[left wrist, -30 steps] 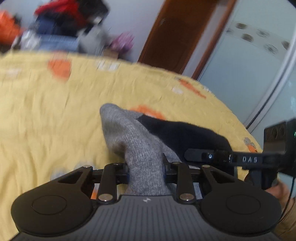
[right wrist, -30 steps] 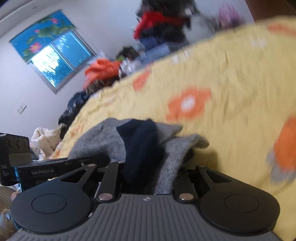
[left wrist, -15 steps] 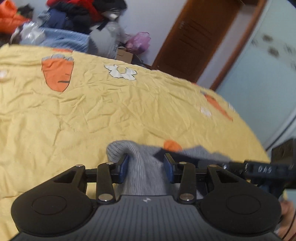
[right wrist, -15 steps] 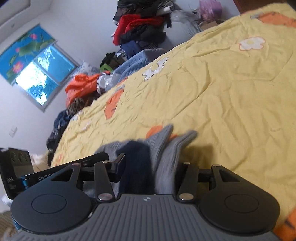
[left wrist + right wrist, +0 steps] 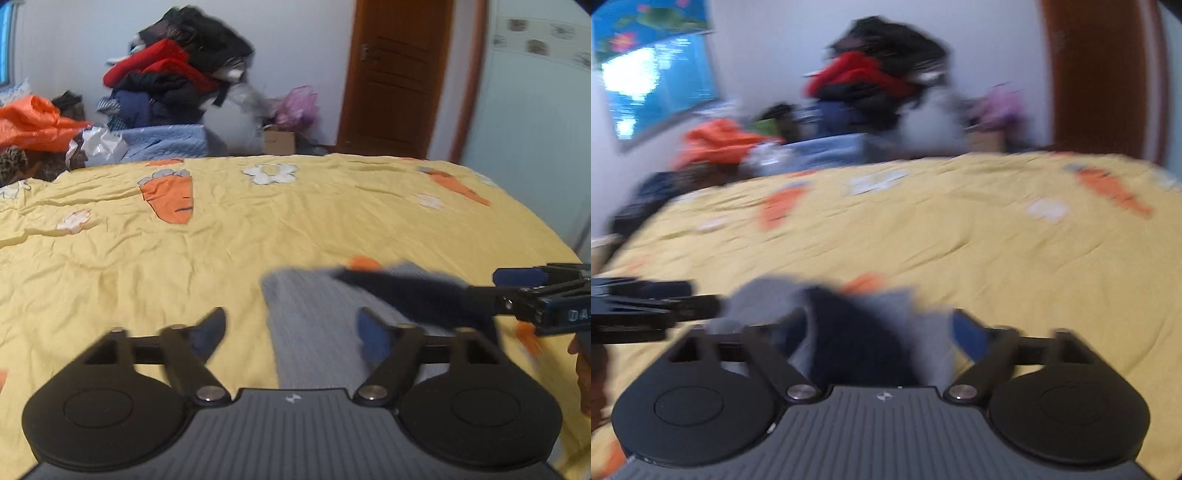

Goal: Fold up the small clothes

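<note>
We have our left gripper [image 5: 293, 332] spread wide, gripping nothing, with the grey and navy sock [image 5: 314, 332] lying on the yellow bedsheet [image 5: 258, 229] between its fingers. Our right gripper [image 5: 879, 328] gapes wide too, the sock loose between its blurred fingers. Beyond the sock sits a printed carrot [image 5: 170, 199]; past the bedsheet's far edge, a clothes pile [image 5: 177, 85] and wooden door [image 5: 399, 74].

Light: soft, even daylight; bright window [image 5: 661, 74] glares far left in right view.
Shadows: faint, on bed [image 5: 258, 236].
Blur: right view smeared throughout; left view blurs the near sock [image 5: 314, 325].
Edges: fisheye bending, dark corners.
</note>
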Demonstrator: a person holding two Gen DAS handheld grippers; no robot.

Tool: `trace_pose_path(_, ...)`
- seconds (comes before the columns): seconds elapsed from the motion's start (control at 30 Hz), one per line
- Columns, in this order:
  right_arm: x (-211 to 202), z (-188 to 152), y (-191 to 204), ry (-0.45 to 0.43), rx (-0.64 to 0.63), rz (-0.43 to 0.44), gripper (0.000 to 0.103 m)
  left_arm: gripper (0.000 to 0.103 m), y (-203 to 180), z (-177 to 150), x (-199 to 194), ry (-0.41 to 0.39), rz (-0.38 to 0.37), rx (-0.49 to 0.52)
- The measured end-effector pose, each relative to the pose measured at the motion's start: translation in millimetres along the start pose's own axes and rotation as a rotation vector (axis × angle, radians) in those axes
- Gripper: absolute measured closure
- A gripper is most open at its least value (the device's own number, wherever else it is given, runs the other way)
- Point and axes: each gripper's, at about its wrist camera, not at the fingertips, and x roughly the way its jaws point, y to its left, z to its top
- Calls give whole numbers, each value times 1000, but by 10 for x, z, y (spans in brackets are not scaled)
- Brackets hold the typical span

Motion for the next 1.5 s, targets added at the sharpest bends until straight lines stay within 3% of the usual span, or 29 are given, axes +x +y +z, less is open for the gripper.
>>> trace_pose_path(0.1,-407,-299,83,9,-21,-45,12,23,-156,-299,-297,10,21,81)
trace_pose_path(0.2,-728,-565,30,43,91,44,26,22,-232,-608,-523,6,15,135)
trace_pose_path(0.3,-820,-806,85,85,150,95,37,22,-245,-855,-595,53,20,137)
trace_pose_path(0.4,-747,-939,184,109,141,73,48,22,-229,-999,-598,92,50,107)
trace_pose_path(0.43,-725,-975,212,112,126,61,64,22,-222,-1029,-602,102,63,98)
trace_pose_path(0.47,-690,-997,245,119,111,36,88,21,-202,-1045,-596,109,69,87)
trace_pose_path(0.6,-799,-1032,277,125,149,47,90,20,-64,-1082,-630,151,82,25)
trace_pose_path(0.8,-865,-1143,270,201,152,35,90,21,-92,-1081,-745,174,67,41)
trace_pose_path(0.93,-1114,-842,145,44,206,53,66,21,-184,-956,-867,117,39,35)
trace_pose_path(0.97,-1096,-752,92,24,225,47,65,21,-208,-921,-865,110,23,28)
trace_pose_path(1.07,-810,-540,-147,21,320,81,65,21,-330,-821,-791,103,18,12)
trace_pose_path(1.23,-288,-475,-469,60,543,204,65,21,-621,-739,-715,75,14,54)
trace_pose_path(1.37,-140,-506,-483,61,598,180,65,21,-821,-744,-627,80,2,96)
trace_pose_path(1.5,-45,-539,-588,29,685,223,65,21,-947,-807,-477,122,-29,104)
